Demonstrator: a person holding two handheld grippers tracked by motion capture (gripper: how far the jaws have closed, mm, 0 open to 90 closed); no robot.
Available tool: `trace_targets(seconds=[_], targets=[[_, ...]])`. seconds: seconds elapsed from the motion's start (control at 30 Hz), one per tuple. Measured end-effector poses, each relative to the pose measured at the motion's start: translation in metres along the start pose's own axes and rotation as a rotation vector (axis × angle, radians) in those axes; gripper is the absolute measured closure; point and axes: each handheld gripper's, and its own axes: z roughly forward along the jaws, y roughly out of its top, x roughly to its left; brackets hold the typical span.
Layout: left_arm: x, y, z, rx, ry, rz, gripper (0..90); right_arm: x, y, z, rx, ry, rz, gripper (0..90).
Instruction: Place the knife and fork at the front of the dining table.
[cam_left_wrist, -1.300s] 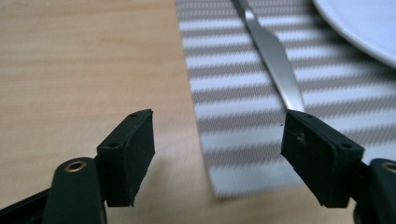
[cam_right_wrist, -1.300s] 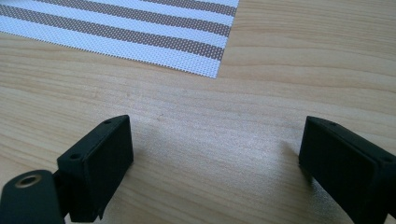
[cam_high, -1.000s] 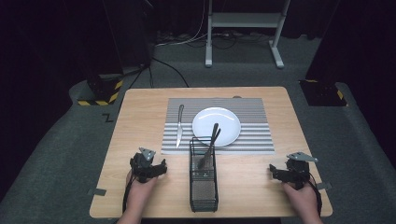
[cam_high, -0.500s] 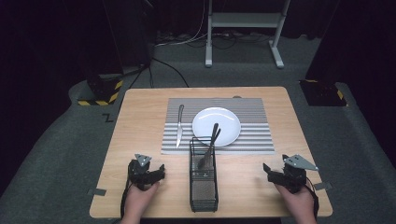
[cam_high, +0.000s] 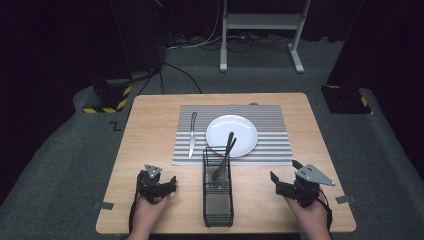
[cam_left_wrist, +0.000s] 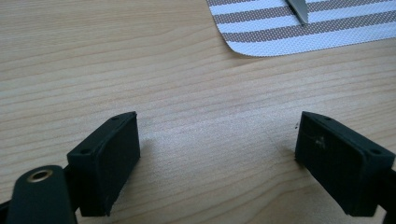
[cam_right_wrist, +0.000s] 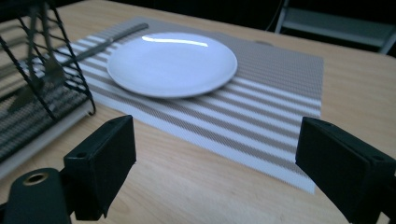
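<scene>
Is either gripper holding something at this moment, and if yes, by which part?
Nothing is held. The left gripper has its jaws open over bare table, and the right gripper is open too, pointing toward the plate.

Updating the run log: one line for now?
left gripper: open, empty | right gripper: open, empty | caddy: utensils inside | plate: bare

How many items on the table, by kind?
Plate: 1
Placemat: 1
Knife: 1
Wire caddy: 1
Utensils standing in the caddy: 2, dark handles; heads hard to tell
Total: 6
</scene>
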Motion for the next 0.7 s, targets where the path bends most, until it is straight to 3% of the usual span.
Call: trace_targets(seconds=[0.3,0.53,0.7], targets=[[0.0,0.0,0.0,0.0,-0.001,0.0,13.9,0.019,0.026,0.009,-0.045,-0.001,-0.011,12.2],[0.0,0.0,0.0,0.001,0.0,0.004,13.9,0.052,0.048,0.023,-0.098,0.062,-0.032,13.7],[0.0,0.0,0.0,0.001,-0.002,0.003,13.8,0.065,0.055,0.034,-0.109,0.088,-0.03,17.4]])
